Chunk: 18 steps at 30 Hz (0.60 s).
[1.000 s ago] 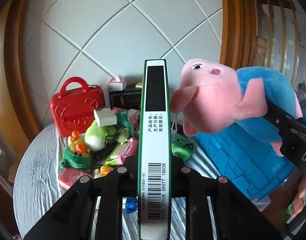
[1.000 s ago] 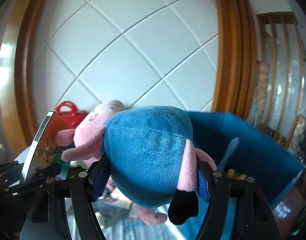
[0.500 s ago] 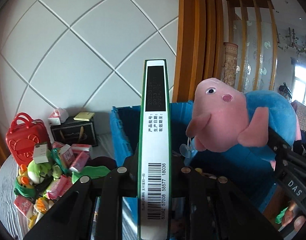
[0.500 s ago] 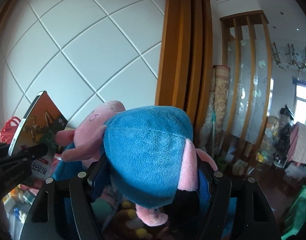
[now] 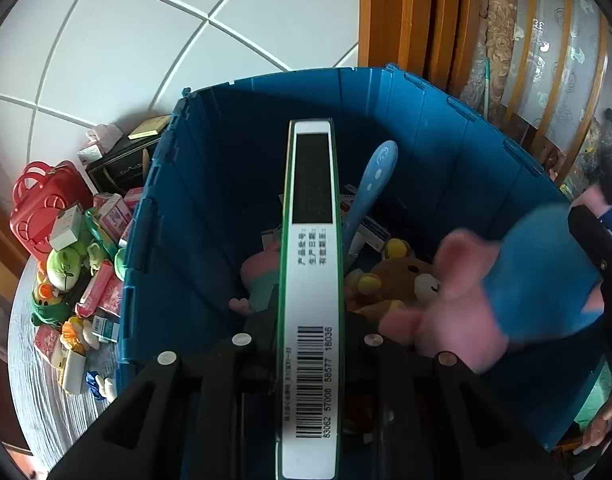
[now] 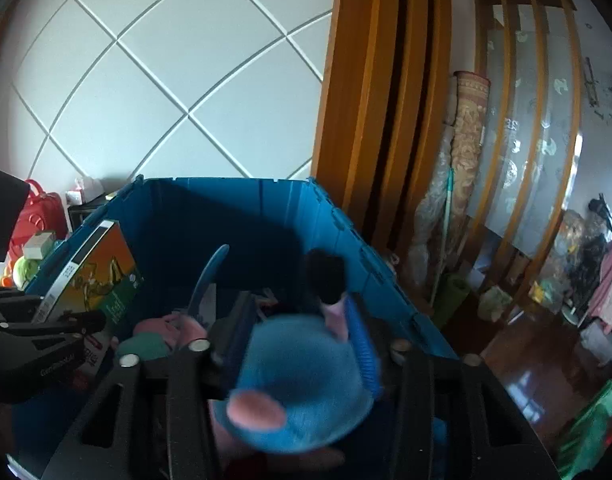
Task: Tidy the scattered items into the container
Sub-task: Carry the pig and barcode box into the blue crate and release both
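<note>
2 grippers, 1 bin, misc. goods.
Bin (image 5: 210, 208): blue, open top, near wall cut off by frame; toys inside partly hidden.
Pig toy (image 5: 525, 280): pink/blue, badly blurred, over bin interior.
Box (image 5: 309, 280): upright over bin, lower end out of frame.
L gripper (image 5: 309, 332): jaws just been opening slightly, box between them, both sides touching.
R gripper (image 6: 296, 328): jaws just been closing, gap narrow; pig loose in front, no pinch seen.
Table (image 5: 38, 380): leftover pile (image 5: 78, 272) beside bin, labels unreadable.

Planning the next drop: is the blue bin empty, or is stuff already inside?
Already partly filled. The blue bin holds a brown bear plush, a pink-and-green plush and a blue paddle-shaped item.
</note>
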Motion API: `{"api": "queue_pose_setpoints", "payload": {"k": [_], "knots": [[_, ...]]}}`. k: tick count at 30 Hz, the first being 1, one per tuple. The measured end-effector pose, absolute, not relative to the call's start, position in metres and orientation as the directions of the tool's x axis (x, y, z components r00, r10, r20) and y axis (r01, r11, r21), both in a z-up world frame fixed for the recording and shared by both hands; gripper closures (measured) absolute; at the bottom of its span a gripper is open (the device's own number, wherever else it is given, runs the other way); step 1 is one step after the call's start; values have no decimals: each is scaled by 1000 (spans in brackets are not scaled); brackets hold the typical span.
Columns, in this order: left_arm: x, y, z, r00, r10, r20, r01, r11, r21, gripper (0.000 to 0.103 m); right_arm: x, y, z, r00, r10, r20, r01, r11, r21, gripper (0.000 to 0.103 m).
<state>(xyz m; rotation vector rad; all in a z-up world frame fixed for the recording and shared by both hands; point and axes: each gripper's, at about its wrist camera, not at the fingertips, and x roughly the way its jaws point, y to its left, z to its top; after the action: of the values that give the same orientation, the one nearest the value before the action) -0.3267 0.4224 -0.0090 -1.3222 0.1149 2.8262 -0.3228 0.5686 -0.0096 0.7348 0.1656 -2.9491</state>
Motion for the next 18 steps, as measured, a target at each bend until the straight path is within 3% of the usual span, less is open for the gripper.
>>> {"api": "queue_pose_setpoints", "payload": {"k": [1,4,7,9,16,18], "knots": [[-324,422,-8,-647,-14,-763,-48,-997,59,58,-327,572,-10,-877,-73,-475,125,-989,-78,63],[-314,414,-4,-686,-20,-727,-38,-997,63,28,-328,573,-12,-877,-82,-474,127,-990,-65,62],[-306,412,-1,-700,-5,-714,-50,-997,56,24,-323,574,-14,-875,-96,-475,140,-989,-57,51],[-302,412,0,-707,1,-708,-58,-997,56,24,-319,574,-16,-875,-104,-474,144,-988,-51,33],[-282,420,-3,-713,35,-700,-78,-996,30,23,-299,577,-21,-873,-126,-472,161,-986,-33,14],[-274,424,-5,-719,39,-693,-82,-996,28,23,-292,581,-22,-874,-133,-467,165,-986,-28,0]]}}
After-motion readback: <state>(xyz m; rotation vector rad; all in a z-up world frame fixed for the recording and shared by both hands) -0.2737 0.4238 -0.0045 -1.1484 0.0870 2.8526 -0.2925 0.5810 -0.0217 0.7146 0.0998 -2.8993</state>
